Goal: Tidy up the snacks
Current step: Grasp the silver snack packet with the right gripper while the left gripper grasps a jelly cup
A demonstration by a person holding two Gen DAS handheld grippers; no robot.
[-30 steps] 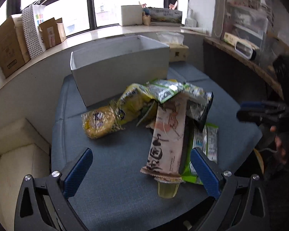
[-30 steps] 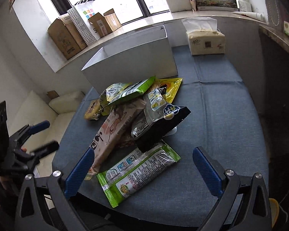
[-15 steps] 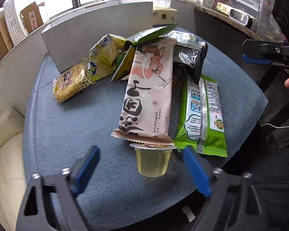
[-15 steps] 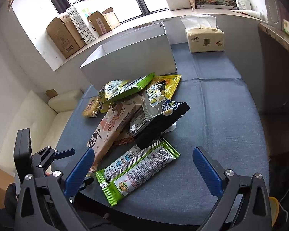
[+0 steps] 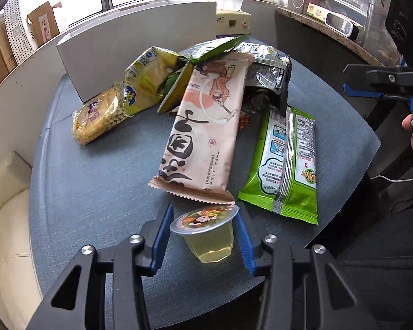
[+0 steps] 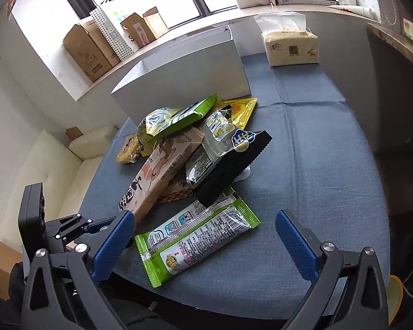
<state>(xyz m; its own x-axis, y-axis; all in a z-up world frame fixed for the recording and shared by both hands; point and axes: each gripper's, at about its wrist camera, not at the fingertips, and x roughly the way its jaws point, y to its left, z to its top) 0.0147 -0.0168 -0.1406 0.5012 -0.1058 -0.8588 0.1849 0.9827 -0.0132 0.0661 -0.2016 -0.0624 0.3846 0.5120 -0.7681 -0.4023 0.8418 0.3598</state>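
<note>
Clear plastic jelly cup (image 5: 205, 231), pale yellow gel inside, cartoon-print foil lid, sits at the near edge of the desk (image 5: 96, 192) w/ my left tool (image 5: 203, 236) pinching it: blue pads (image 5: 161, 236) press both sides just under the rim. Cup is upright, lid's far edge tucked under the crimped end of the long pink wrapper (image 5: 203, 137). Green pack (image 5: 286, 165) lies flat just right of that, seam side up. Behind them is the rest of the pile: yellow noodle pack (image 5: 96, 118), yellow-green bag (image 5: 148, 79), silver/black bag (image 5: 269, 74), all in front of the white bin (image 5: 140, 44). My right tool (image 6: 203, 244) hovers spread wide over the green pack (image 6: 198, 239), touching nothing. Tissue box (image 6: 291, 46) at the far desk edge, well apart from the pile.
</note>
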